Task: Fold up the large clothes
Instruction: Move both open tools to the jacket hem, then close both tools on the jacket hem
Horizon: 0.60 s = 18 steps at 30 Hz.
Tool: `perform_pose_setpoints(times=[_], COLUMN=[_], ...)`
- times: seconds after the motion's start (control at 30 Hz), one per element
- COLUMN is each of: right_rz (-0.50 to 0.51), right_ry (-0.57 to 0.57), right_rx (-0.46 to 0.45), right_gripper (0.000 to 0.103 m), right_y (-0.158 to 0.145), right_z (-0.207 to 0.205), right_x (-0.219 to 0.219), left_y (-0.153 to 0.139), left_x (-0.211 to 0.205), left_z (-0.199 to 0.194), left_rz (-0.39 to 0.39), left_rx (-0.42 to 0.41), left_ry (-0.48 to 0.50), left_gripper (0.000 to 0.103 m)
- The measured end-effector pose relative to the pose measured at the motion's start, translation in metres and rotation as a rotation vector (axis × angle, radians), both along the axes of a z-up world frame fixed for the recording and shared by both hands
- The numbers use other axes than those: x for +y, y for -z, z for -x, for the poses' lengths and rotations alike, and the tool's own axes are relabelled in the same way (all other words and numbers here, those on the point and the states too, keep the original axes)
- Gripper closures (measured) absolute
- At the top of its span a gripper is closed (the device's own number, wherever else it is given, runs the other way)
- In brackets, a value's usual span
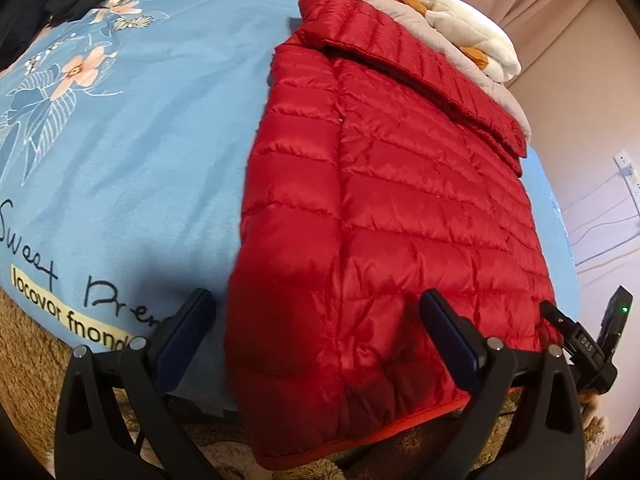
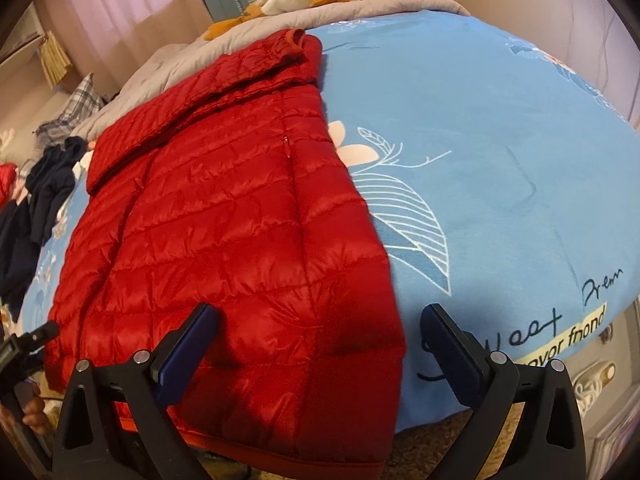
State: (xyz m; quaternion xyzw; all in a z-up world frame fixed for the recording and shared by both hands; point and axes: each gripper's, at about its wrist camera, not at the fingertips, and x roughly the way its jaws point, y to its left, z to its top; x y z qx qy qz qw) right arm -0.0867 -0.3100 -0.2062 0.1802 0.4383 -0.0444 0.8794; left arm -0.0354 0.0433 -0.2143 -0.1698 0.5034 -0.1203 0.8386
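A: The red puffer jacket (image 1: 380,208) lies flat on the blue bedspread (image 1: 160,140), its hem hanging a little over the near edge of the bed. One sleeve (image 1: 420,68) is already folded across the top. I think the next fold is from the hem upward

B: Then how to do it well?

A: Each gripper should take one hem corner, bite through both layers, and both lift together, so the slippery quilted fabric does not slide or twist. Lay it down evenly toward the collar

B: And the jaws at this moment?

A: The left gripper (image 1: 316,324) is spread wide above the left hem corner and grips nothing. The right gripper (image 2: 318,338) is also wide apart over the right hem corner, empty; I cannot tell if its fingers touch the fabric

B: So no grasp yet

A: Not yet
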Motion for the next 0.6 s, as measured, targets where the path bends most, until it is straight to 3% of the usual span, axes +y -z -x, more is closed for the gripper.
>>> perform_pose_setpoints(times=[0.13,0.27,0.4,0.6], right_rz=[-0.004,0.003,0.01,0.009], right_ry=[-0.015,-0.032,-0.043,-0.062], right_rx=[-0.011,-0.019,-0.026,-0.038], right_gripper=[0.005,0.011,0.017,0.036], right_y=[0.0,-0.001,-0.001,-0.003], right_z=[-0.002,-0.003,-0.004,-0.004], right_x=[0.004,0.007,0.01,0.013], left_y=[0.001,0.0,-0.001,0.001], left_x=[-0.002,-0.006,-0.008,-0.006], left_z=[0.0,0.0,0.0,0.0], left_rz=[0.073,0.052,0.035,0.028], left_rx=[0.015,0.008,0.002,-0.002], left_ry=[0.03,0.044,0.045,0.046], left_gripper=[0.004,0.007,0.022,0.039])
